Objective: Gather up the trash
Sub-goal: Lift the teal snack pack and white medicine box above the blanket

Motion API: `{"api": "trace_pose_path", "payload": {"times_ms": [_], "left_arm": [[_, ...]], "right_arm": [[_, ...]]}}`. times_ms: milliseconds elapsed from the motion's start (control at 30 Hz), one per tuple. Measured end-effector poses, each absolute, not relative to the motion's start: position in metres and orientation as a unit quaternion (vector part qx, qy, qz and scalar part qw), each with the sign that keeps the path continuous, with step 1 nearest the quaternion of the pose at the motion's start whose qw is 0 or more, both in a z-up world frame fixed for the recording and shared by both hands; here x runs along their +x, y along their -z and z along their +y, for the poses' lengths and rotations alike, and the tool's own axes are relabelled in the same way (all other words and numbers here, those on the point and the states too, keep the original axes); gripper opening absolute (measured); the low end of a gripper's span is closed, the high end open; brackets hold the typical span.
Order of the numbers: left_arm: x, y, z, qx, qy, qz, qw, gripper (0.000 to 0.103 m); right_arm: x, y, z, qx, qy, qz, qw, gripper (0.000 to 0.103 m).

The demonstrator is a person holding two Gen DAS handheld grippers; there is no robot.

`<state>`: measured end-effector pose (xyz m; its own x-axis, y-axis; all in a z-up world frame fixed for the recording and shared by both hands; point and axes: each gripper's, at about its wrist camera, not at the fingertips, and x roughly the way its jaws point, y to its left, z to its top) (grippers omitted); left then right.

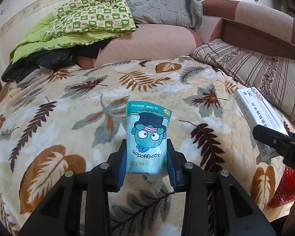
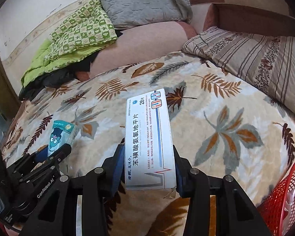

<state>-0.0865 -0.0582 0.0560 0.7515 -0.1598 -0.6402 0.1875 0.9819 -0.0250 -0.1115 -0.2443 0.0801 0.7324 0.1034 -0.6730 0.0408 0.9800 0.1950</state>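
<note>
You are mid-carry with both pieces of trash lifted clear of the leaf-print blanket (image 1: 68,106): your left gripper (image 1: 147,157) pinches a teal cartoon tissue packet (image 1: 147,135) between its blue pads, and your right gripper (image 2: 147,165) clamps the lower part of a white medicine tablet box (image 2: 149,137). The red mesh basket (image 2: 281,200) sits at the bed's edge, low on your right, so it looks like the drop-off. The next move calls for swinging each item over its rim in turn before you spread the jaws, the box first since it is nearer.
</note>
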Motion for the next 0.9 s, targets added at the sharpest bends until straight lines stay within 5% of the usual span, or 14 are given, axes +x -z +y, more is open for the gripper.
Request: {"api": "trace_pose_path", "payload": {"times_ms": [900], "left_arm": [[-0.0870, -0.0562, -0.0661, 0.035, 0.103, 0.331, 0.937, 0.034]], "right_arm": [[-0.1132, -0.0817, -0.2416, 0.105, -0.021, 0.362, 0.926, 0.048]]}}
